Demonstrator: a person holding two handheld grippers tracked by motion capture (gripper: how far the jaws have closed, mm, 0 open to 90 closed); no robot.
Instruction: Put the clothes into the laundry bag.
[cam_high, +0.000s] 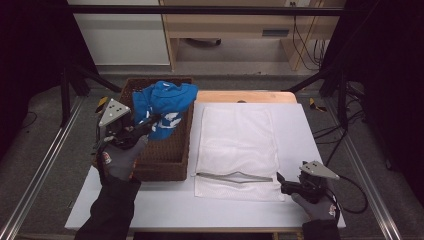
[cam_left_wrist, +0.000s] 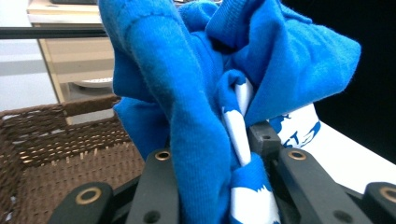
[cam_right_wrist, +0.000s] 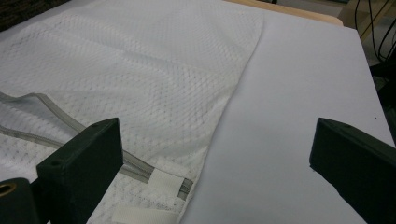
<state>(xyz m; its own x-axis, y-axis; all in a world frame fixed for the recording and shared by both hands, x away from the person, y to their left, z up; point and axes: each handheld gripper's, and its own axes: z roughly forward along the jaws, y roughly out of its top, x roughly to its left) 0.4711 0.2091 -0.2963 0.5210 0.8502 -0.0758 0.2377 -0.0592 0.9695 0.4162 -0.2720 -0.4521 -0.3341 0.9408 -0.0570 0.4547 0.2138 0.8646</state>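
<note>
Now we see L gripper (cam_high: 142, 129) clamped on blue shirt (cam_high: 165, 102), held above basket (cam_high: 165, 165); R gripper (cam_high: 281, 181) w/ jaws wide apart, empty, by mesh bag (cam_high: 235, 140)

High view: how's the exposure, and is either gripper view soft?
High view: table bright, surroundings nearly black, mesh bag near washed out. Left gripper view: blue garment sharp, background soft. Right gripper view: mesh weave crisp, even light, no glare.

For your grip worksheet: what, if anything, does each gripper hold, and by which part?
The left gripper is shut on the blue garment, pinching a bunched fold. The right gripper holds nothing; its jaws stand open.
</note>
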